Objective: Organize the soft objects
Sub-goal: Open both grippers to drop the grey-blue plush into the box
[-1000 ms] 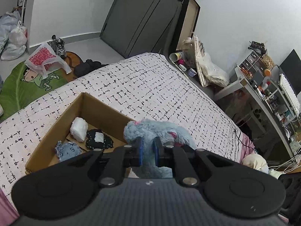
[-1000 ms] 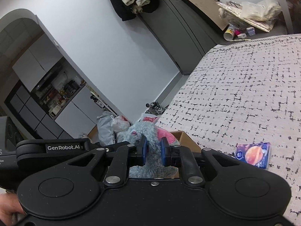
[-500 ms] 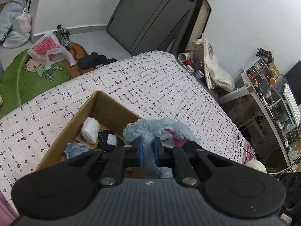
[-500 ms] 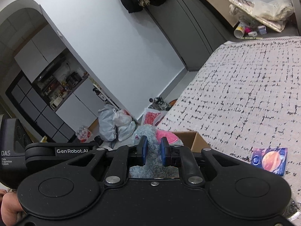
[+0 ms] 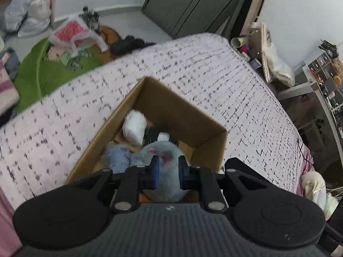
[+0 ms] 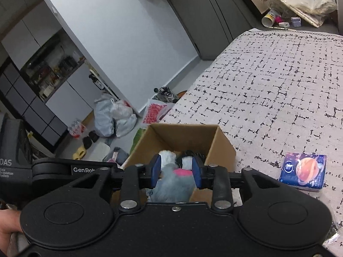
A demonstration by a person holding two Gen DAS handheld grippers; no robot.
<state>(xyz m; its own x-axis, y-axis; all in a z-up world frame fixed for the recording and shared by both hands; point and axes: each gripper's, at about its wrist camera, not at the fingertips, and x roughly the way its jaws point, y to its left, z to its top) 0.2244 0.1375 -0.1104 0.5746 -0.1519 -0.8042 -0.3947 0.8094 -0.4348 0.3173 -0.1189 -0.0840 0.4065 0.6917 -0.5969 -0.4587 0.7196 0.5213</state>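
Item: left hand-held gripper point(image 5: 167, 172), jaws narrowed with the grey-blue plush toy point(image 5: 163, 171) between the blue pads point(image 5: 154, 172); whether they pinch the fur or merely flank it you cannot tell for certain, though the gap is small and the fur fills it. Item: right hand-held gripper point(image 6: 175, 172), jaws set wider, pads standing clear to either side of the same plush point(image 6: 171, 184), so it reads as let go. Location of the plush: inside the near end of the cardboard box point(image 5: 205, 126), lying against a pale blue soft toy point(image 5: 117, 157), with a white bundle point(image 5: 134, 126) and a black-and-white piece point(image 5: 159, 135) farther in. Risks, in order outward: if your left jaws part only a little, the long pile may cling to a pad and the plush may lift out as you withdraw; open fully before pulling back. The plush looks bulky for the room left, so it may spring up over the near wall of the box; a gentle downward press would likely settle it. The box sits on a soft bed point(image 6: 278, 81), near its edge on the floor side, and a hard push could tip or slide it. A small blue packet point(image 6: 303, 172) lies on the bed beside the box, close to your right gripper; a sideways swing could knock it.
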